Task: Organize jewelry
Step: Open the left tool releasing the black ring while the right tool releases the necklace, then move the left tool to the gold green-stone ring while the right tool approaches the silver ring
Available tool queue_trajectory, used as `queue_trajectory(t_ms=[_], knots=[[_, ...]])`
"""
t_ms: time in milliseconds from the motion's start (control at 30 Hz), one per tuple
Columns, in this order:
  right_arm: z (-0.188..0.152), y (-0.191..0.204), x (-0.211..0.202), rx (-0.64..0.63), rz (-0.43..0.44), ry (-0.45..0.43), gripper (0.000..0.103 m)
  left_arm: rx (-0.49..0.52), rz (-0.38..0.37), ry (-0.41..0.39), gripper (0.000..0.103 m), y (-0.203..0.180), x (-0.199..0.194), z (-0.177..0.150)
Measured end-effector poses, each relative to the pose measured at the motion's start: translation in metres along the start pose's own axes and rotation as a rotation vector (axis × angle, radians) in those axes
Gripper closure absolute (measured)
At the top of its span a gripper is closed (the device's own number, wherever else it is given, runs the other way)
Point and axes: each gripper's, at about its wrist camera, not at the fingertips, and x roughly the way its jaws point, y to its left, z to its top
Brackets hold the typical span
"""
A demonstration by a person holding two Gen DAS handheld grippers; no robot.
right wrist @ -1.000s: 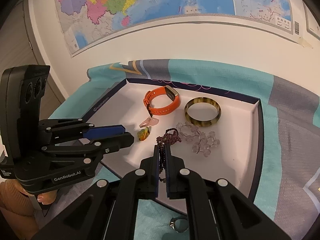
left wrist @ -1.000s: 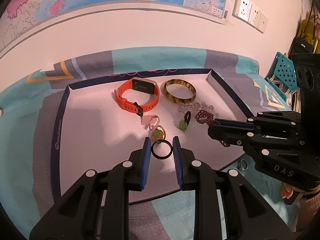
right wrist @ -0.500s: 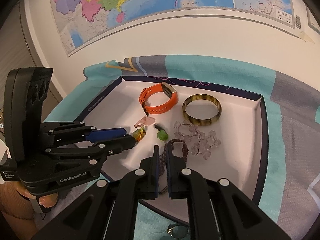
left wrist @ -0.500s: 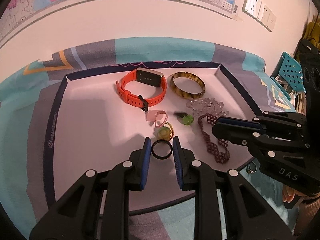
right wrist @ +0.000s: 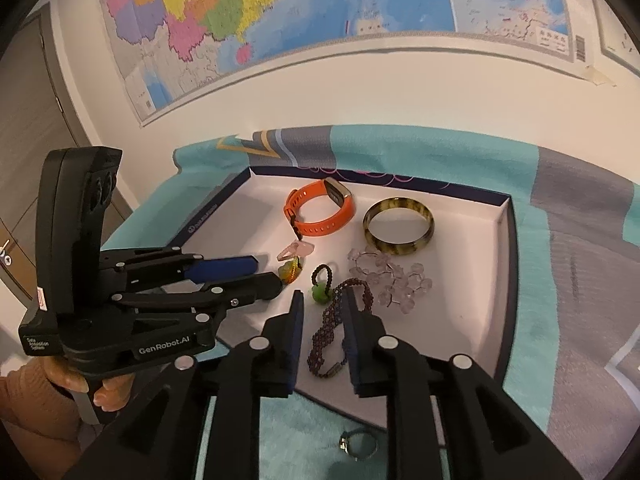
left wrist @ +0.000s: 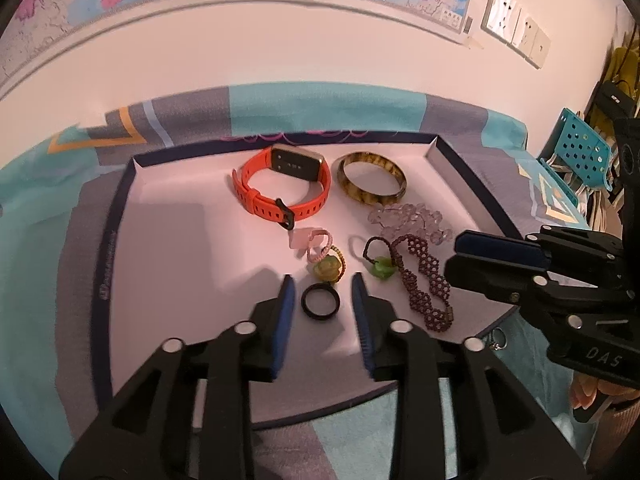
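A white tray [left wrist: 168,240] with a dark blue rim holds the jewelry. My left gripper [left wrist: 322,304] is open, and a black ring [left wrist: 320,302] lies on the tray between its fingers. My right gripper [right wrist: 320,308] is open over a dark red beaded bracelet [right wrist: 326,338], which lies on the tray; the bracelet also shows in the left wrist view [left wrist: 426,284]. An orange watch [left wrist: 282,188], a tortoiseshell bangle [left wrist: 372,183], a clear bead bracelet [left wrist: 412,222], a pink ring [left wrist: 316,242], a yellow-green ring [left wrist: 328,268] and a green-stone ring [left wrist: 380,264] lie further in.
The tray sits on a teal and grey cloth [left wrist: 360,104] against a white wall with a map. A silver ring [right wrist: 356,444] lies on the cloth in front of the tray's near edge. A blue perforated crate [left wrist: 580,152] stands at the right.
Both grippers have opened. The black ring has left the left fingers and lies on the tray. The dark red bracelet has left the right fingers and lies stretched out on the tray.
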Motion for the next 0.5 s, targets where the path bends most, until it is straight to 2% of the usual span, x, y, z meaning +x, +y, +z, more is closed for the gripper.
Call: queue_trajectory(t_ms=[167, 300, 500], knots=[[-0.006, -0.004, -0.021, 0.004, 0.009, -0.028, 0.077, 0.03, 0.001, -0.056, 0.06, -0.007, -0.025, -0.001], [-0.015, -0.008, -0.037, 0.012, 0.036, -0.039, 0.072, 0.057, -0.047, -0.08, 0.055, -0.014, -0.044, -0.008], [-0.04, -0.012, -0.057, 0.034, 0.043, -0.039, 0.072, 0.123, -0.1, -0.077, 0.052, -0.032, -0.063, -0.033]])
